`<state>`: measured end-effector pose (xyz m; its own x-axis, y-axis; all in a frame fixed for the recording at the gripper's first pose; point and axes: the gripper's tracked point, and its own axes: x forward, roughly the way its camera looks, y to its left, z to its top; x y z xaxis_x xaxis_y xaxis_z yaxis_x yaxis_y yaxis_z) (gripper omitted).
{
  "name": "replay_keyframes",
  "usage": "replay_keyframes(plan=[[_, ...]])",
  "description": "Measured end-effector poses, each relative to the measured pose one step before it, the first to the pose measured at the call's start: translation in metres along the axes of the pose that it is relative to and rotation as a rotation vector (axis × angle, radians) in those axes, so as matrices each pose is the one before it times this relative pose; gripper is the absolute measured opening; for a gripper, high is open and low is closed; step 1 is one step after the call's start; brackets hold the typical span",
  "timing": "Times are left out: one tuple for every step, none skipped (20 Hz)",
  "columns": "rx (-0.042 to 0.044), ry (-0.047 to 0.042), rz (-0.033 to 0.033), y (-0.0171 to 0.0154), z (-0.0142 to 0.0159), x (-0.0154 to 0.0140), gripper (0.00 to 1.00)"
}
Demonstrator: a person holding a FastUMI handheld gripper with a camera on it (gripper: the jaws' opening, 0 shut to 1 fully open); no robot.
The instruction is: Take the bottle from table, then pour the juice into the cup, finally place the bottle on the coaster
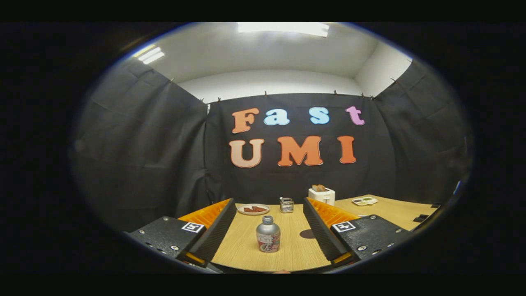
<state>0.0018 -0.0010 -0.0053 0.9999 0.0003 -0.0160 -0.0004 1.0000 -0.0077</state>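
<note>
A small metal bottle (268,235) with a red-patterned label and a screw cap stands upright on the wooden table (246,242), between my two fingers and a little ahead of them. My gripper (269,205) is open, its fingers wide apart on either side of the bottle and not touching it. A clear glass cup (286,204) stands farther back on the table, beyond the bottle. A dark round coaster (307,234) lies flat to the right of the bottle, partly hidden by my right finger.
A plate (253,209) with reddish food sits at the back, left of the cup. A white toaster (321,195) with bread stands at the back right. A small tray (364,201) lies farther right. Black cloth walls close in the table.
</note>
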Motion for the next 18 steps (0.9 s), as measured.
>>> replay_keyframes(plan=[[0.00056,0.00146,0.00017,-0.00015,-0.00041,0.00021,0.97],[0.00021,0.00114,0.00097,0.00058,-0.00004,0.00051,0.97],[0.00183,0.00163,0.00132,-0.00048,-0.00006,0.00051,0.97],[0.00486,0.00145,0.00007,-0.00039,-0.00100,-0.00022,0.97],[0.00992,-0.00249,-0.00055,0.00084,-0.00002,-0.00068,0.97],[0.00828,-0.01038,0.00213,0.00202,0.00096,-0.00165,0.97],[0.00525,-0.00493,-0.00364,0.00015,-0.00044,-0.00006,0.97],[0.00343,0.00088,-0.00664,-0.00153,-0.00286,-0.00004,0.97],[0.00337,0.00319,-0.00709,-0.00149,-0.00317,0.00084,0.97],[0.00192,0.00265,-0.00339,0.00051,-0.00338,0.00209,0.97],[-0.00107,-0.00005,-0.00239,0.00075,-0.00343,0.00181,0.97],[-0.00563,-0.00028,-0.00530,-0.00084,-0.00344,0.00061,0.97],[-0.00899,-0.00162,-0.00660,-0.00092,-0.00272,0.00144,0.97],[-0.00810,-0.00042,-0.01085,-0.00146,-0.00413,0.00228,0.97],[-0.00548,-0.00300,-0.01571,-0.00290,-0.00336,0.00330,0.97],[-0.00612,-0.00101,-0.01609,-0.00283,-0.00576,0.00361,0.97],[-0.00476,0.00444,-0.01876,-0.00306,-0.00638,0.00521,0.97],[0.00299,0.01730,-0.02353,-0.00469,-0.01006,0.00607,0.97]])
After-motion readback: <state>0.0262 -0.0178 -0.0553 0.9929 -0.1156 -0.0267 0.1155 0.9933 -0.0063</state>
